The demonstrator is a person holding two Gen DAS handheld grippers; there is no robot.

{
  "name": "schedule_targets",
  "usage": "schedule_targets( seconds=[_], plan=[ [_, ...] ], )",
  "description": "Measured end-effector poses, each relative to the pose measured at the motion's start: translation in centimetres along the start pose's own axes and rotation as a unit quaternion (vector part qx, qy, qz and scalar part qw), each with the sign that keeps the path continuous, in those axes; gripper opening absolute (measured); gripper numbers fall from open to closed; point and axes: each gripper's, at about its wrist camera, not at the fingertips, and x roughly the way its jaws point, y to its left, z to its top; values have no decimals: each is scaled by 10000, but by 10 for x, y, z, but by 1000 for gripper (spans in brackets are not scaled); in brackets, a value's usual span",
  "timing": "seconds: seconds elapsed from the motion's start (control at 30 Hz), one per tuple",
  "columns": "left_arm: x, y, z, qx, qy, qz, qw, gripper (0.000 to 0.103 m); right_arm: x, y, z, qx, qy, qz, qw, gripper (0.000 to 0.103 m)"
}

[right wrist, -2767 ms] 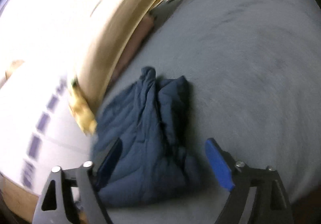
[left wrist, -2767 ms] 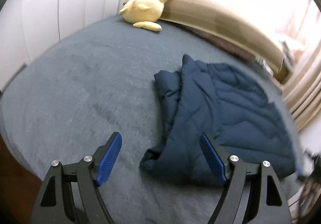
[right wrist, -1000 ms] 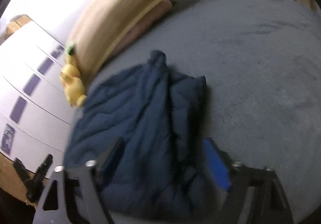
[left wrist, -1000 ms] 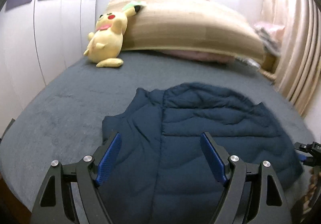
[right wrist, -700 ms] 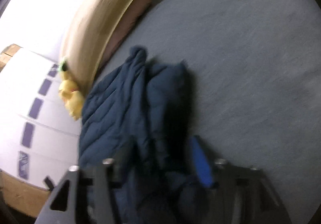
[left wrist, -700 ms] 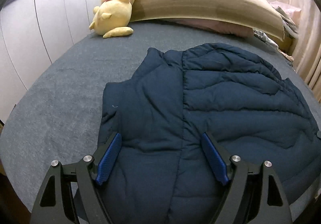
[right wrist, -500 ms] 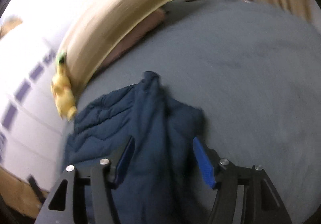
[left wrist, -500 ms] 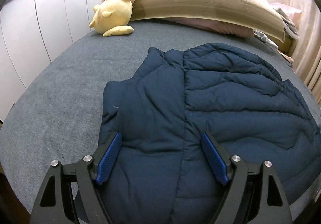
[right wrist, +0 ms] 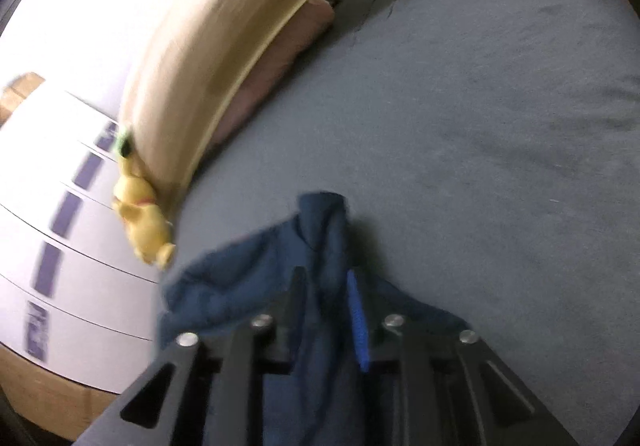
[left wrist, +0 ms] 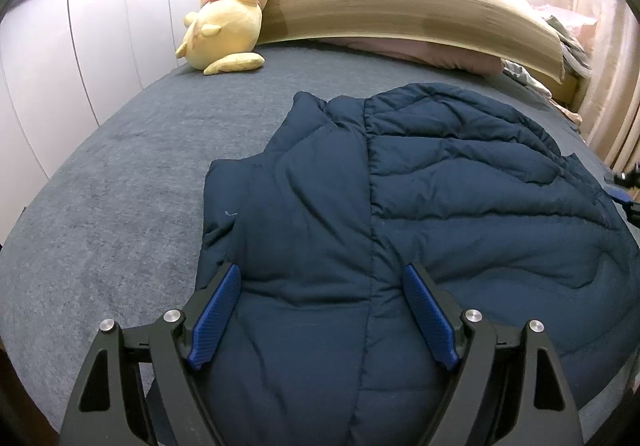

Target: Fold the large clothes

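A navy quilted jacket (left wrist: 460,186) lies spread on the grey bed (left wrist: 120,206). My left gripper (left wrist: 322,272) hovers open just above the jacket's near part, with its blue pads (left wrist: 216,310) straddling the centre seam and not pinching it. In the blurred right wrist view, my right gripper (right wrist: 325,278) has its jaws closing, and a raised ridge of the jacket (right wrist: 224,294) fills the narrow gap between them. That fold peaks just past the fingertips. A bit of the right gripper's black frame (left wrist: 629,182) shows at the jacket's far right edge.
A yellow plush toy (left wrist: 228,26) leans on the beige headboard cushion (left wrist: 400,6) at the bed's far end. White wardrobe doors (left wrist: 100,26) run along the left. Curtains (left wrist: 600,66) and loose cloth (left wrist: 524,76) are at the far right corner. Bare grey bedding (right wrist: 480,126) stretches right of the jacket.
The left gripper dipped closer to the jacket and stayed open. The right gripper's jaws widened, then narrowed around a fold of the jacket as it swept sideways along the bed.
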Motion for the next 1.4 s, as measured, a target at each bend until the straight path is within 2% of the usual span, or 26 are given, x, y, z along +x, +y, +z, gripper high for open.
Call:
schedule_targets(
  seconds=[0.03,0.07,0.1,0.13,0.17,0.23,0.3,0.37,0.4,0.43,0.6,0.73,0.83,0.87,1.0,1.03,1.2,1.27,1.4],
  plan=[
    [0,0,0,-21,3,-12,10000,85,7,3,3,-14,82,-11,10000,59],
    [0,1,0,-34,8,-27,10000,85,16,4,8,-52,179,-49,9998,61],
    [0,1,1,-33,22,-29,10000,85,24,5,10,-97,301,-89,9995,57],
    [0,1,1,-35,40,-24,10000,85,31,4,13,-143,423,-268,9986,31],
    [0,1,2,-50,56,-30,10000,85,41,0,16,-133,531,-639,9965,26],
    [1,2,3,-86,101,-56,9999,85,43,-4,19,12,463,-774,9959,27],
    [0,3,3,-92,100,-63,9999,85,28,1,15,-8,150,-1021,9947,29],
    [1,2,3,-91,111,-50,9999,85,8,17,5,-210,-76,-1177,9928,41],
    [1,2,3,-99,124,-50,9999,85,-1,27,-2,-358,-174,-1191,9921,68],
    [1,2,4,-110,134,-51,9998,85,-12,39,-12,-541,-273,-1156,9914,77],
    [-3,1,4,-91,154,-10,9998,85,-45,93,-85,-1482,-281,-1042,9831,77],
    [-19,2,5,-132,136,95,9998,84,-61,105,-150,-1842,-203,-1104,9765,77],
    [-42,3,4,-184,47,80,9998,84,-66,114,-185,-1927,-279,-1198,9735,77],
    [-52,2,3,-203,-11,49,9998,84,-72,119,-192,-2006,-345,-1260,9709,79],
    [-99,-7,-2,-190,-350,-22,9992,85,-100,139,-230,-2246,-664,-1462,9611,97],
    [-108,-10,-2,-160,-378,-70,9991,86,-109,146,-241,-2376,-813,-1551,9555,101],
    [-166,-29,-14,77,-545,-237,9982,89,-147,161,-269,-2376,-1227,-1725,9480,103],
    [-185,-35,-20,91,-631,-234,9977,89,-153,168,-277,-2360,-1254,-1834,9460,103],
    [-212,-39,-29,35,-623,-415,9972,89,-167,178,-298,-2489,-1279,-1747,9440,103]
  ],
)
